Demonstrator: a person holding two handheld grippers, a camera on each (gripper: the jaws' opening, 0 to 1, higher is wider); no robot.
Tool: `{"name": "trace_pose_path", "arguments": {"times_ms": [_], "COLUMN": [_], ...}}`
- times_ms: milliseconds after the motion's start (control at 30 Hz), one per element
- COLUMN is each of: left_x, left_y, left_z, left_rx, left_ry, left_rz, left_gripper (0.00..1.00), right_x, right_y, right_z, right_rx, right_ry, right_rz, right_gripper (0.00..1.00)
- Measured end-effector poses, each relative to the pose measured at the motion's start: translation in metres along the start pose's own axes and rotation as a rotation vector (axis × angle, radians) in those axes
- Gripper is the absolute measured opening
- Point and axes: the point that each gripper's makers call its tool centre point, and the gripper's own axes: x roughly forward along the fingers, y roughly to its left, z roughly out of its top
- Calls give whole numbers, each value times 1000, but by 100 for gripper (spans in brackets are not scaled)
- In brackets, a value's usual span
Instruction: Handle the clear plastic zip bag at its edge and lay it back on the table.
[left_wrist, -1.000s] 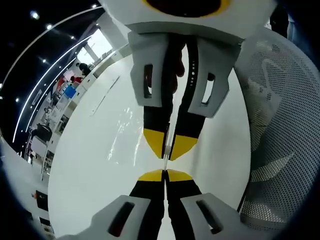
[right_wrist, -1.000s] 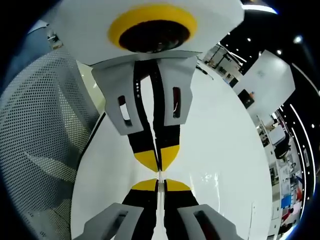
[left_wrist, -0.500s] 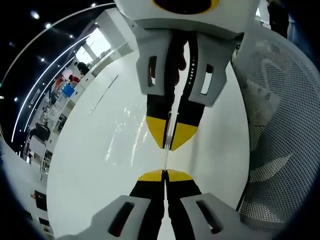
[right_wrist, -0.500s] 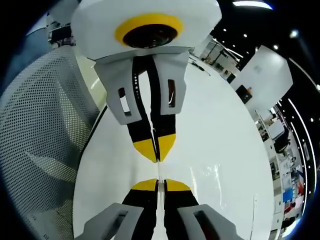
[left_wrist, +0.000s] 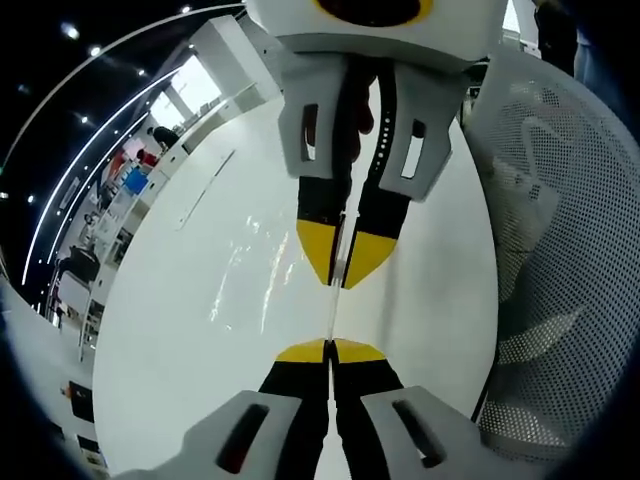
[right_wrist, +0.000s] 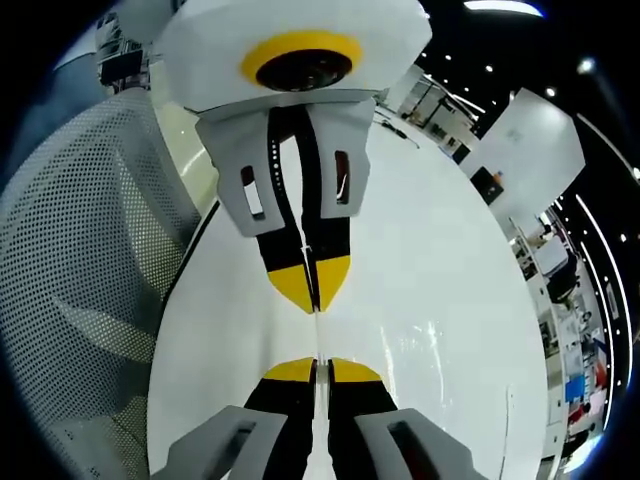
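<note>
In the left gripper view, the left claw (left_wrist: 329, 346) is closed, its yellow tips pressed together on a thin clear edge. This edge belongs to the bag (left_wrist: 338, 290), which runs as a narrow, almost invisible strip from these tips up to the right claw (left_wrist: 342, 266) facing it. That claw is also closed on the same edge. On the white counter (left_wrist: 180, 330) to the left there are some pale reflections; I cannot tell if they come from the bag's film or only from the lamps. To the right stands a mesh chair (left_wrist: 560, 250).

In the right gripper view, the picture is mirrored. The chair (right_wrist: 80, 290) is on the left. The right claw (right_wrist: 315, 366) is shut on the bag (right_wrist: 316, 330), and the left claw (right_wrist: 311, 291) opposite pinches it too. The counter (right_wrist: 440, 300) spreads below and to the right.

So the bag is held between the two claws, stretched along its edge, and seems to hang above the counter, not lying on it. I judge that the handling step is in hand and the laying down is not yet done. The next move calls for lowering both claws together, keeping the edge straight, until the film rests flat, and only then opening the jaws. If one claw releases early, the light film could fold or slide.
</note>
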Motion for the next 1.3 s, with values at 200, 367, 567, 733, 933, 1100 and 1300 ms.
{"name": "trace_pose_path", "arguments": {"times_ms": [200, 367, 567, 733, 933, 1100, 1300], "left_x": [0, -1, -1, -1, -1, -1, -2], "left_y": [0, -1, -1, -1, -1, -1, -2], "left_z": [0, 0, -2, -5, -6, -11, -15], "left_rx": [0, 1, 0, -5, -13, -17, -23], "left_ry": [1, 1, 10, 17, 21, 44, 56], "left_rz": [-1, -2, -6, -1, 1, 1, -3], "left_gripper": [0, 0, 0, 0, 0, 0, 0], "right_x": [-1, -2, 0, 0, -1, -1, -3], "right_y": [-1, 0, 1, 1, 0, 1, 2], "right_z": [-2, -3, -4, -4, -4, -6, -9], "right_rx": [3, 5, 1, 2, 3, 5, 14], "right_ry": [5, 6, 9, 9, 11, 16, 20], "right_rz": [-1, -3, 0, 0, -2, 0, 0], "right_gripper": [0, 0, 0, 0, 0, 0, 0]}}
